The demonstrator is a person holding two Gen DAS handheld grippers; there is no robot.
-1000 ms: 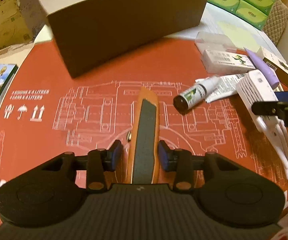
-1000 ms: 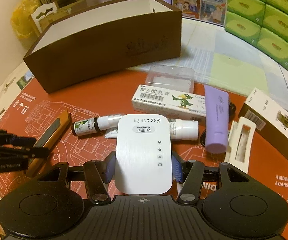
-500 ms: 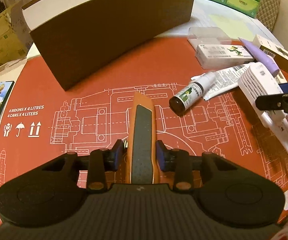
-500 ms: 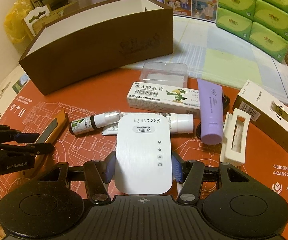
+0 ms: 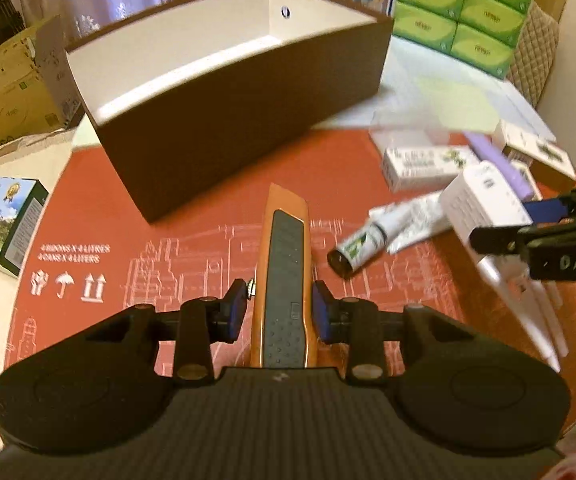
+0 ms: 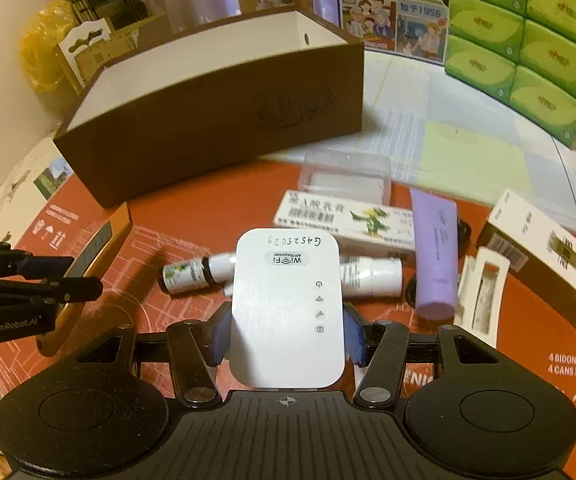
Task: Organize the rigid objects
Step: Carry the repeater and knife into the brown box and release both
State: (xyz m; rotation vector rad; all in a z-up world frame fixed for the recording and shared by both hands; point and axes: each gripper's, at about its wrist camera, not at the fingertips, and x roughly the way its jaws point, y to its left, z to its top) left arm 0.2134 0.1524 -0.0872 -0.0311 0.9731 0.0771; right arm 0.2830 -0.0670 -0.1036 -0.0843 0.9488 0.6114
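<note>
1. Left gripper [image 5: 280, 306]: I have it clamped on the orange utility knife [image 5: 286, 272], jaws having just closed further.
2. Right gripper [image 6: 287, 338] grips the white WiFi repeater [image 6: 288, 308].
3. Beyond both sits the brown box [image 5: 244, 120]; bottles and cartons lie right on the red mat [image 5: 108, 208].

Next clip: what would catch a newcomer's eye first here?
Each set of tongs already grips something: the left tongs an orange utility knife, the right tongs a white WiFi repeater. Behind both stands a big brown box with a white interior, and small items lie scattered on the red mat.
</note>
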